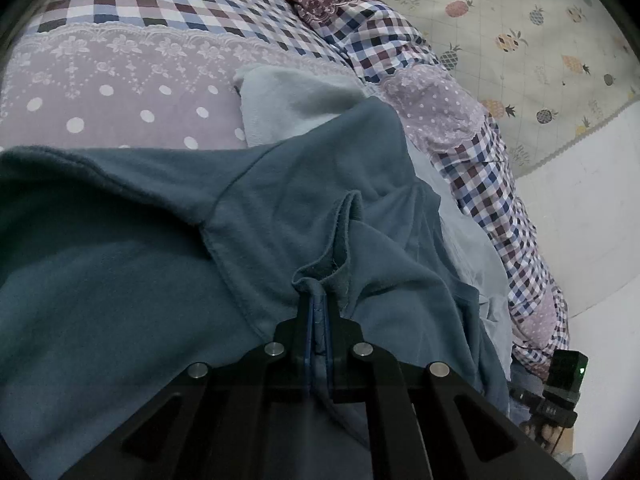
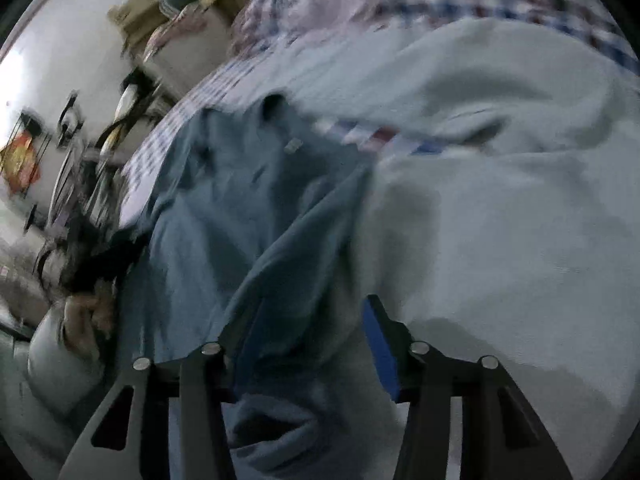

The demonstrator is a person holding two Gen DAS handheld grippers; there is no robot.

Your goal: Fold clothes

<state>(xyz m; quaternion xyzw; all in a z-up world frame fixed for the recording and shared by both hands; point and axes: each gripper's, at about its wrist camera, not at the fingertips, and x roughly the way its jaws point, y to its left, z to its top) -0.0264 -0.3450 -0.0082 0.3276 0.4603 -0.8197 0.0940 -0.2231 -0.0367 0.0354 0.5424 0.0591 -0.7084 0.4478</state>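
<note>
On bed (image 1: 120,92) | left claw (image 1: 317,312) pinching teal garment (image 1: 120,260) | right claw (image 2: 304,328) spread, left finger cloth-hidden, view blurred

A teal-blue garment (image 1: 120,272) lies over a pale mint one (image 1: 288,108) on checked, lilac-dotted bedding (image 1: 132,80).

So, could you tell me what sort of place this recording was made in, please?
Most likely a bedroom at home. The clothes lie on a bed with a checked and lace-trimmed cover, a pineapple-print mat lies on the floor beside it, and blurred household clutter lines the wall.
</note>
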